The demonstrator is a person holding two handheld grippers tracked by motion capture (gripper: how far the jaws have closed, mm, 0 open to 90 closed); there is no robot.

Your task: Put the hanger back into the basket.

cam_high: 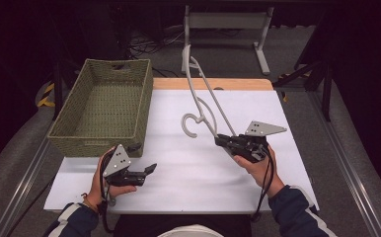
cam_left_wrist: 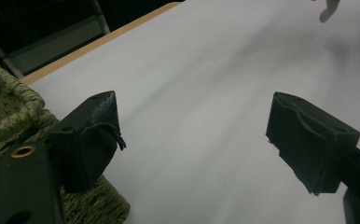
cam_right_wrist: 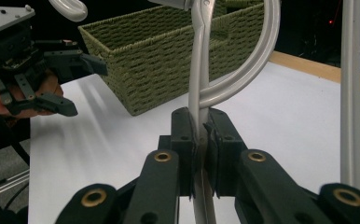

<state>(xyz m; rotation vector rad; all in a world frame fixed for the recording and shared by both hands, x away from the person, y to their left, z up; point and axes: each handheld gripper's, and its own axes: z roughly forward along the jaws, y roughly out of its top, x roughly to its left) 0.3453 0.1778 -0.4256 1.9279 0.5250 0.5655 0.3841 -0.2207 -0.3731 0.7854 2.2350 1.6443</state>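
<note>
A grey plastic clothes hanger (cam_high: 202, 97) is lifted off the white table (cam_high: 178, 187), its hook (cam_high: 191, 126) curling down over the table's middle. My right gripper (cam_high: 222, 140) is shut on one corner of the hanger (cam_right_wrist: 201, 93), whose curved bars rise between the pads (cam_right_wrist: 187, 140) in the right gripper view. My left gripper (cam_high: 150, 169) hovers at the front left, just in front of the basket (cam_high: 102, 106); its jaws stand wide apart with nothing between them, as the left gripper view shows (cam_left_wrist: 192, 140). The left gripper (cam_right_wrist: 75, 86) also shows in the right gripper view.
A woven green basket (cam_right_wrist: 159, 51) stands empty at the table's left, its near corner (cam_left_wrist: 10, 116) beside my left jaw. A wooden strip (cam_high: 213, 84) edges the far side. Beyond the table stands a grey metal frame (cam_high: 225, 22) on a dark floor.
</note>
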